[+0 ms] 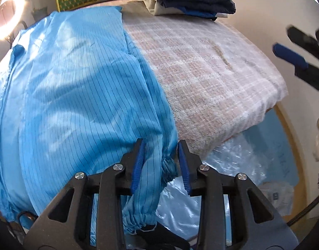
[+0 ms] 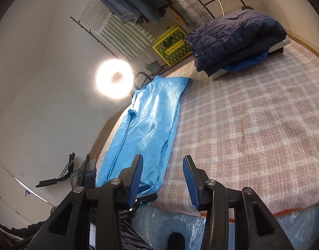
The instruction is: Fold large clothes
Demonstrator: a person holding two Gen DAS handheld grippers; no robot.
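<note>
A light blue garment is lying flat along the left edge of a pink checked blanket, leaving the whole right half bare as far as a folded pile of dark clothes at the far edge. The left gripper is standing with jaws apart at the near edge, a gathered cuff hanging loose between them. Only the left wrist view is showing that cuff, while the right wrist view is showing the right gripper parted over the blanket, gripping nothing.
</note>
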